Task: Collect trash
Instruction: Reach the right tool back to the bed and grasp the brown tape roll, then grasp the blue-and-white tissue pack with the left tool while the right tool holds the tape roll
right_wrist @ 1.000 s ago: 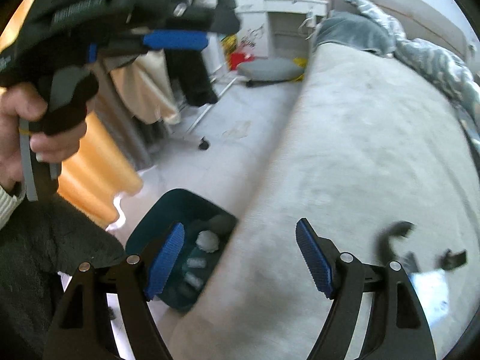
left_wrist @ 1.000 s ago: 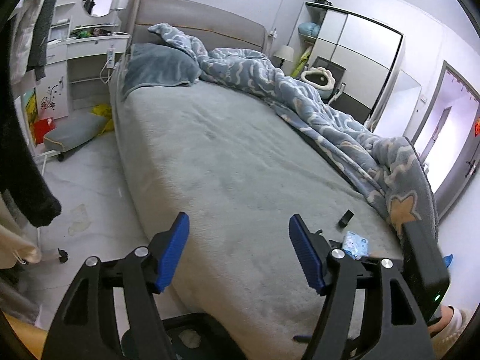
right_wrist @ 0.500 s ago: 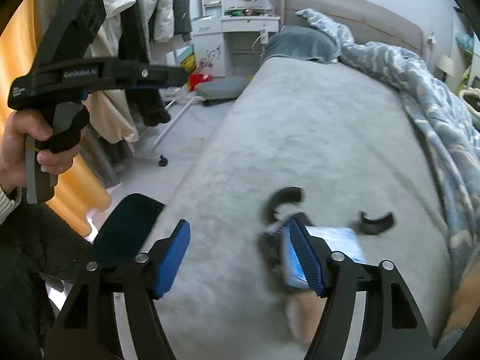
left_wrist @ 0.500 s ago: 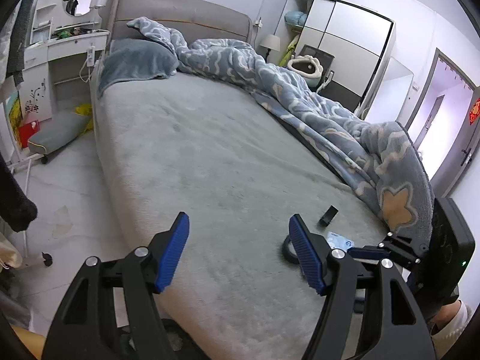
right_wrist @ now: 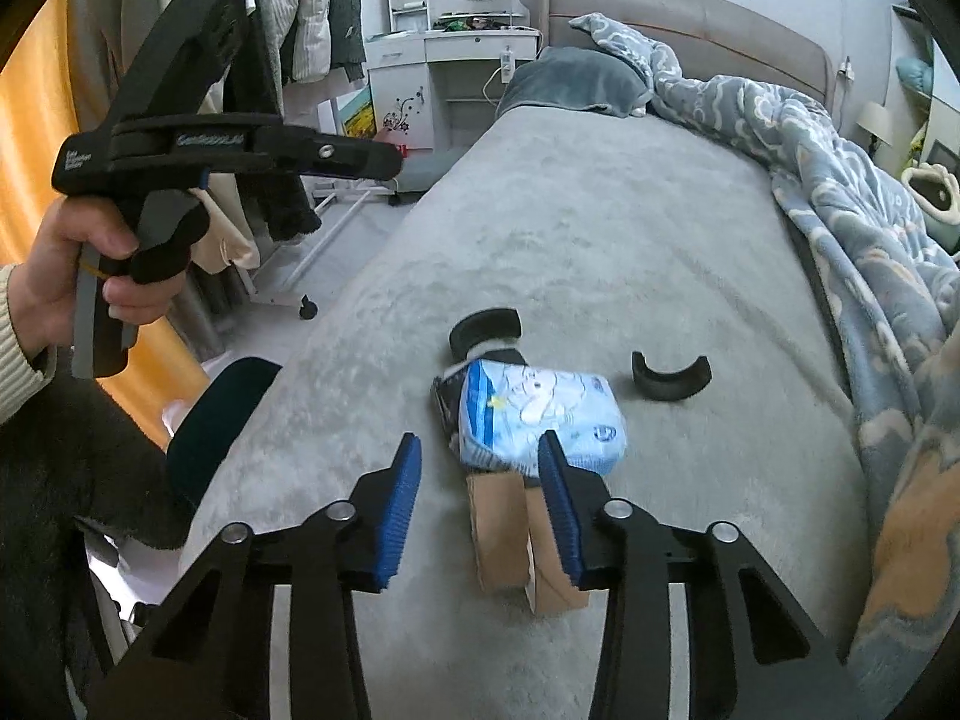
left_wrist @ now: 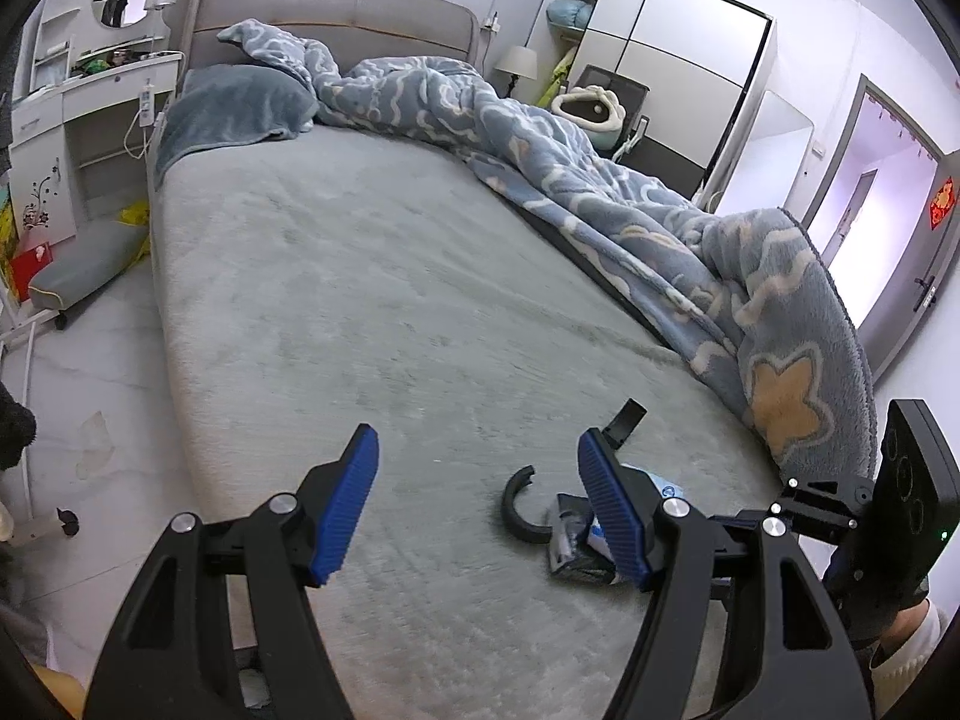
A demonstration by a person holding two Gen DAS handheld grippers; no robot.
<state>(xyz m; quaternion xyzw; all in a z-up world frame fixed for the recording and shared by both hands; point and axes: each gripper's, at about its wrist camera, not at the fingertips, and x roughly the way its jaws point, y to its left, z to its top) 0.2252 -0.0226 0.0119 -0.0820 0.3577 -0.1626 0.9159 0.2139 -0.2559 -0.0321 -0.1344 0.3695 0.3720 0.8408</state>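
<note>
Right wrist view: right gripper [right_wrist: 480,504] fingers have just been closing, still apart, nothing clamped. Blue tissue pack [right_wrist: 540,414] lies on the bed [right_wrist: 600,228] near its foot edge, just ahead of them, cardboard pieces [right_wrist: 504,534] in the gap. Left gripper [left_wrist: 480,504] fingers apart, empty, over the bed.

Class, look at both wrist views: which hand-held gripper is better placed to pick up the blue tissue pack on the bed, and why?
Probably the right hand-held gripper: the blue tissue pack lies just beyond its fingertips, and its jaws have just been closing, nothing gripped yet. The left hand-held gripper faces bare bed; the pack sits behind its right finger.
</note>
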